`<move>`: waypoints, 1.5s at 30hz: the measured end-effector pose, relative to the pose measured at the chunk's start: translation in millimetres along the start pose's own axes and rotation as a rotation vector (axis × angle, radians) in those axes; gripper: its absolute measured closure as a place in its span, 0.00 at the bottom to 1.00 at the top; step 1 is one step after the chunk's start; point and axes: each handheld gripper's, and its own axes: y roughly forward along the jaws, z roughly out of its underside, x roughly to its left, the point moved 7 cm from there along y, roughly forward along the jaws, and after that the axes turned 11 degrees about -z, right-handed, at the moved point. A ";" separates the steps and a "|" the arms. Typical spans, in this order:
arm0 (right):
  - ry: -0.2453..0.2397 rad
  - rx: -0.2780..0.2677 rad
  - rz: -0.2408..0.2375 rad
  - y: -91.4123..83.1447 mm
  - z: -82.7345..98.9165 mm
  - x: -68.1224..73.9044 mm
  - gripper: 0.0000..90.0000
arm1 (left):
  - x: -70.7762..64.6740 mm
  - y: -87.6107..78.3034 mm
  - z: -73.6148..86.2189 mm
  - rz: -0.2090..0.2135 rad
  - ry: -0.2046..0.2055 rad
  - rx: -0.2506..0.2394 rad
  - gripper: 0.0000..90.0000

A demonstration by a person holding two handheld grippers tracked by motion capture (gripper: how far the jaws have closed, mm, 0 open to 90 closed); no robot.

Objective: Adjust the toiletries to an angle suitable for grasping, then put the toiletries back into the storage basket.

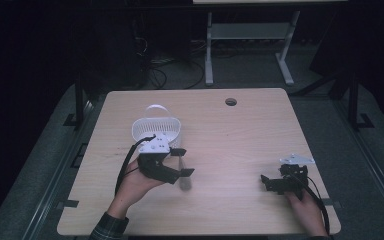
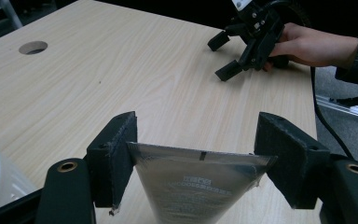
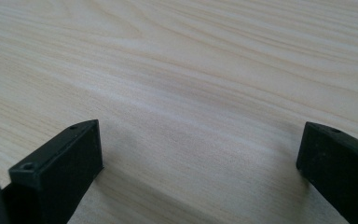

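While the left gripper (image 1: 181, 161) hangs just in front of the white perforated plastic basket (image 1: 156, 129) in the high view, a translucent grey squeeze tube (image 1: 182, 172) dangles between its jaws. From the left gripper view, that tube's flat crimped end (image 2: 200, 156) spans both pads, clamped wide (the carrying step, I judge); next comes a short swing over the basket. Across the right gripper view, the right gripper (image 3: 200, 154) gapes empty above the pale wooden table (image 3: 177, 70).

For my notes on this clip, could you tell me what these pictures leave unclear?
- Tube in the left gripper: print too small to read; lower end cut off by the left gripper view's bottom edge.
- Basket: inside partly hidden by the gripper in the high view.
- Tube in the high view: blurred.
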 end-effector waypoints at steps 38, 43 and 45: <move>0.000 0.000 0.000 0.0 0.0 0.0 0.00 | 27.3 -40.9 0.2 -0.127 -0.048 -0.008 0.33; 0.000 0.000 0.001 0.0 0.0 0.0 0.00 | 32.4 -49.1 2.6 -0.156 -0.056 -0.010 0.33; 0.000 0.000 0.001 0.0 0.0 0.0 0.00 | 33.4 -50.8 2.7 -0.162 -0.058 -0.013 0.33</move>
